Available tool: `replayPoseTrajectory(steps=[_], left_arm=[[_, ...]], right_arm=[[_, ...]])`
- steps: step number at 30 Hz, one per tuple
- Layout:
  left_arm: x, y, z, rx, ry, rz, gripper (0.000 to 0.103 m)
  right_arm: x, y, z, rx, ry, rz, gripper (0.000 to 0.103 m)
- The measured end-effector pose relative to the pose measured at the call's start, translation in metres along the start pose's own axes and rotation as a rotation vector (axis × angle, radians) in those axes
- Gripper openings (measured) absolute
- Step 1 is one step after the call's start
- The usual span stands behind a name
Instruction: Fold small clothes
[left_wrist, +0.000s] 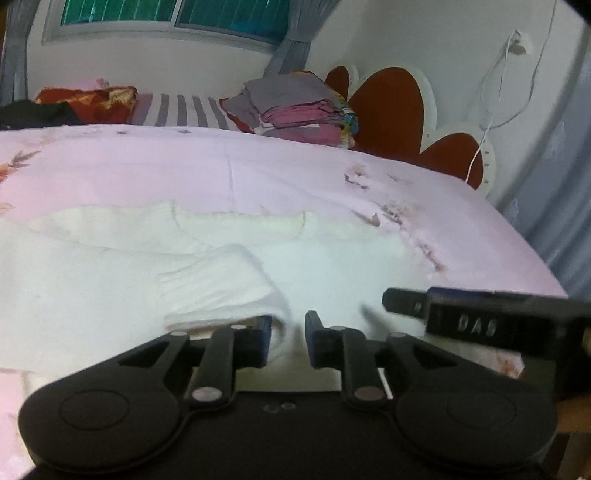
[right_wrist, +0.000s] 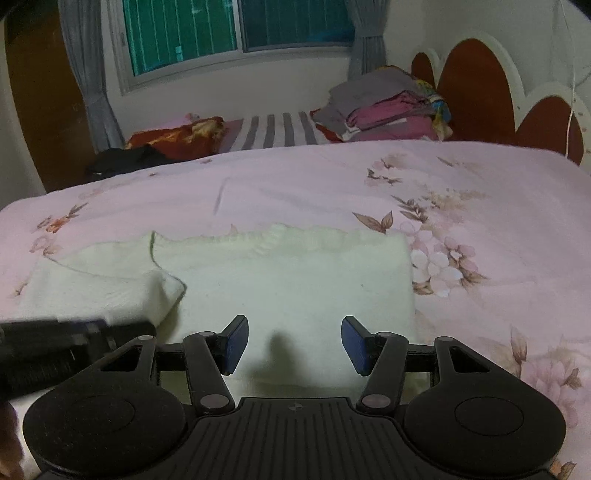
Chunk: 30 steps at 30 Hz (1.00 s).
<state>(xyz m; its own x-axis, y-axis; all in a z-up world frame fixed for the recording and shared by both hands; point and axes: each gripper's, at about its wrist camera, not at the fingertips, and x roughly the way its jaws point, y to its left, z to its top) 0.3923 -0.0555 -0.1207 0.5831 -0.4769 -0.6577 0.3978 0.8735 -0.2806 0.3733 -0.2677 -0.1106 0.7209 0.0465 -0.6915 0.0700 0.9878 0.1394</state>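
Currently, white knit sweater (right_wrist: 288, 280) lying flat on pink floral bedspread (right_wrist: 480, 192), directly ahead of both grippers. Sleeve (left_wrist: 221, 284) lying folded across body; further folds remaining, judging by spread. Left gripper (left_wrist: 288, 339) standing narrowly parted, sleeve fold between pads, unpinched. Right gripper (right_wrist: 293, 343) hovering wide, empty.

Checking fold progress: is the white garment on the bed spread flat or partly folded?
Partly folded: the white garment has a sleeve laid over its body on the pink bedspread.
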Motion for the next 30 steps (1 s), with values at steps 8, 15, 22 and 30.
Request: replayPoseTrajectory(steps=[8,15,22,30], left_arm=[[-0.037,0.031,-0.021,0.027,-0.007,0.159,0.039],[-0.049,0.069,-0.033,-0.048,0.026,0.316,0.039],[-0.058,0.083,-0.039,-0.096,0.011,0.349,0.038],[-0.054,0.095,-0.035,-0.128,-0.004,0.382,0.038]], right_arm=[[-0.003,0.03,-0.004,-0.022,0.002,0.139,0.056],[0.011,0.087,-0.021,-0.233,0.013,0.162,0.056],[0.016,0.106,-0.038,-0.338,0.019,0.181,0.056],[0.032,0.12,-0.041,-0.425,-0.038,0.089,0.055]])
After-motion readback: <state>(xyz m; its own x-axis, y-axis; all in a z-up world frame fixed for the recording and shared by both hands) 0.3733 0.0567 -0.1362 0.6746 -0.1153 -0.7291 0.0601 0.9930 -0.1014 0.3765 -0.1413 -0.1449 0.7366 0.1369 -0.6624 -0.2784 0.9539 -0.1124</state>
